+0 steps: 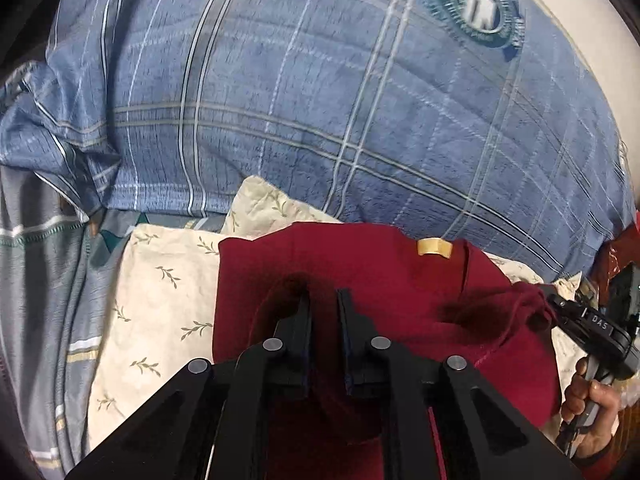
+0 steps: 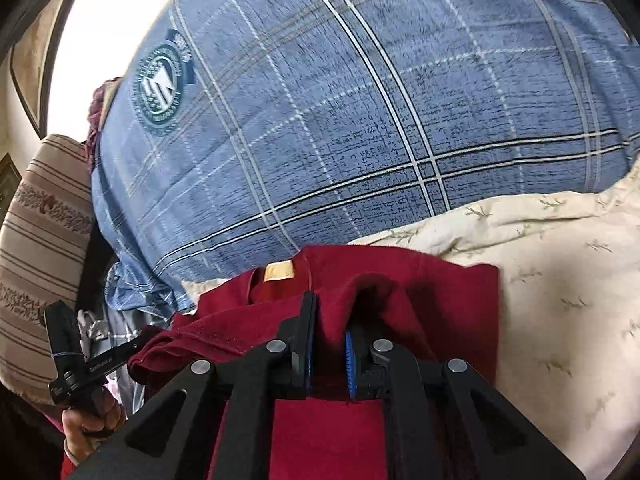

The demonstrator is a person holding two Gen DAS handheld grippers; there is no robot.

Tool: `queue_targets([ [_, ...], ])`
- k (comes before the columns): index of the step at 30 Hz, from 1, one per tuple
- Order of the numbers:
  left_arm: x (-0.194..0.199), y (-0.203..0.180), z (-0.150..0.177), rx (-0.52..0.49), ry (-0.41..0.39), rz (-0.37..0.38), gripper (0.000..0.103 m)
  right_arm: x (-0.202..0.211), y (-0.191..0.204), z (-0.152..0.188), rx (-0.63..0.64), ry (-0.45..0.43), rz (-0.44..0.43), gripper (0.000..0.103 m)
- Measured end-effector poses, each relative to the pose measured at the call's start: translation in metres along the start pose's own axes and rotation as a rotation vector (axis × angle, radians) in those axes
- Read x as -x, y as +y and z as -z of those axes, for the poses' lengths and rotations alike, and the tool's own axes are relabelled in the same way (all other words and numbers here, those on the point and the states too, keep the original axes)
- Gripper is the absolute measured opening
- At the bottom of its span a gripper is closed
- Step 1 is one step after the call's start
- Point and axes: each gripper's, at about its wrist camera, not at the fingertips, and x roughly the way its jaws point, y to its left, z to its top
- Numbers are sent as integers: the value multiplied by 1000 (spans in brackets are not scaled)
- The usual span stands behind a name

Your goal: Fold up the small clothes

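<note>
A dark red small garment (image 1: pixel 360 272) with a tan neck label (image 1: pixel 434 247) lies on a cream leaf-print cloth (image 1: pixel 160 300). My left gripper (image 1: pixel 324 300) is shut on a fold of the red garment, fabric pinched between its fingers. In the right wrist view the same garment (image 2: pixel 440 300) and label (image 2: pixel 279 271) show, and my right gripper (image 2: pixel 330 316) is shut on a raised fold of it. The other gripper pinches the garment's edge at the side of each view: the right one (image 1: pixel 560 312), the left one (image 2: pixel 136 344).
A large blue plaid pillow (image 1: pixel 320 100) with a round crest (image 1: pixel 468 4) rises right behind the garment. Grey striped bedding (image 1: pixel 40 280) lies to the left. A brown striped cushion (image 2: pixel 40 240) stands at the left in the right wrist view.
</note>
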Motion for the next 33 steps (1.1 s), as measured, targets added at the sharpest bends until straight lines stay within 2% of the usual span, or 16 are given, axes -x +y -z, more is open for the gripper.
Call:
queue_targets([
  [2,-6,2,-5,2,45,14,18,-12,-5,-3,-33,50,25,25],
  [4,0,2,-8,-10,50,29,22,-14,-10,-6,-52,76,50,30],
  [6,14,2,-13,-28,-10,14,42,5,-9,-9,-38,10,69,51],
  [7,25,4,-12,-29,-54,-6,64,16,-8,-9,-30,-30,78,54],
  [8,32,7,-13,-18,-97,-7,70,28,-6,-9,-17,-65,84,54],
  [9,39,10,-15,-4,-139,12,70,35,-1,-8,3,-77,79,53],
  [10,42,12,-16,4,-146,25,70,39,5,-6,31,-73,66,53],
  [14,28,9,-16,-14,-120,11,70,21,25,8,142,-2,74,41],
  [18,-17,4,-13,-49,-19,-72,69,-28,20,3,128,61,168,37],
  [20,-48,8,-12,-57,44,-158,69,-49,12,-4,129,67,287,36],
  [21,-58,8,-13,-56,56,-176,70,-58,5,-7,122,70,343,35],
  [24,-69,19,-15,-18,64,-157,71,-71,-16,-11,53,103,342,30],
  [28,-50,16,-12,-41,36,-163,68,-45,-8,-7,74,75,312,35],
  [31,-32,13,-5,-68,13,-157,69,-7,2,11,118,58,278,44],
  [33,-19,11,4,-82,-8,-169,69,12,4,26,137,49,300,49],
])
